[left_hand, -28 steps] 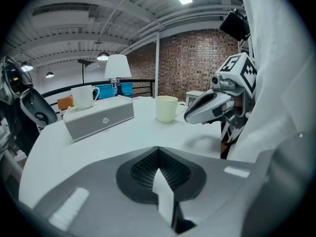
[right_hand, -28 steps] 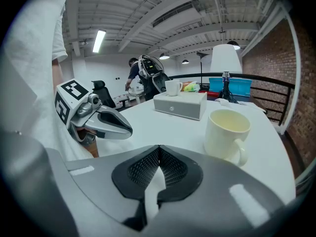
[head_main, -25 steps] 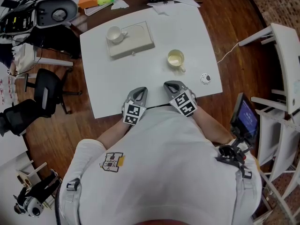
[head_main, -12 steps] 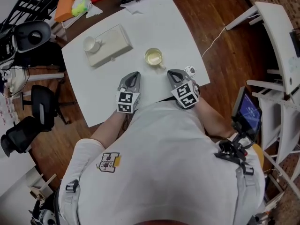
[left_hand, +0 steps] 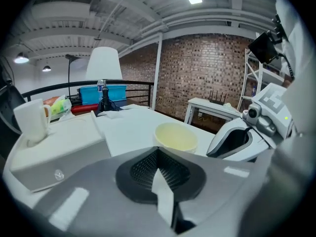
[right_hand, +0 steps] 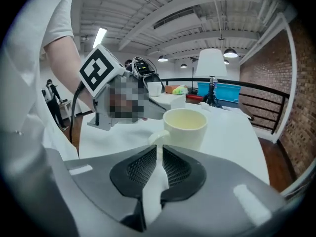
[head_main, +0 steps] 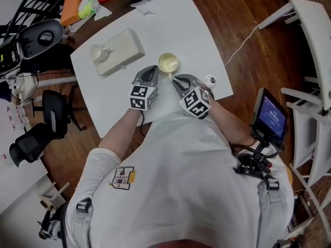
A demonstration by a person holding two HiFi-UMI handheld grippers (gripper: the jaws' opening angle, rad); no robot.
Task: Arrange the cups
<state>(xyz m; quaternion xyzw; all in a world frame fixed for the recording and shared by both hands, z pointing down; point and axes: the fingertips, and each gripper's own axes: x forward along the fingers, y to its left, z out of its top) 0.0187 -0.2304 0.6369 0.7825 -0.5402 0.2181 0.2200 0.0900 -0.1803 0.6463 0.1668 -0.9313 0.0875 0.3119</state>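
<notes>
- We work at a white table (head_main: 192, 29), which stands on a wooden floor.
- A pale rectangular block (head_main: 124, 46) lies on the far left part of the table, and a white cup (head_main: 98, 52) stands on its left end.
- Our left gripper (left_hand: 158, 152) has its jaws pressed together with nothing in them. It is over the table's near part, just left of the cream cup.
- Our right gripper (right_hand: 159, 148) is beside the left one, nearer the table's near edge. Its jaws have just been opening and are parted by only a thin slit. The slit points at the cream cup's handle, which sits right at the tips. We see nothing pinched between the pads.
- The cream cup (head_main: 168, 62) stands upright on the bare table, well apart from the block, with its handle turned toward the right gripper.
- A small round thing (head_main: 209, 80) lies near the table's right edge, just beside the right gripper.
</notes>
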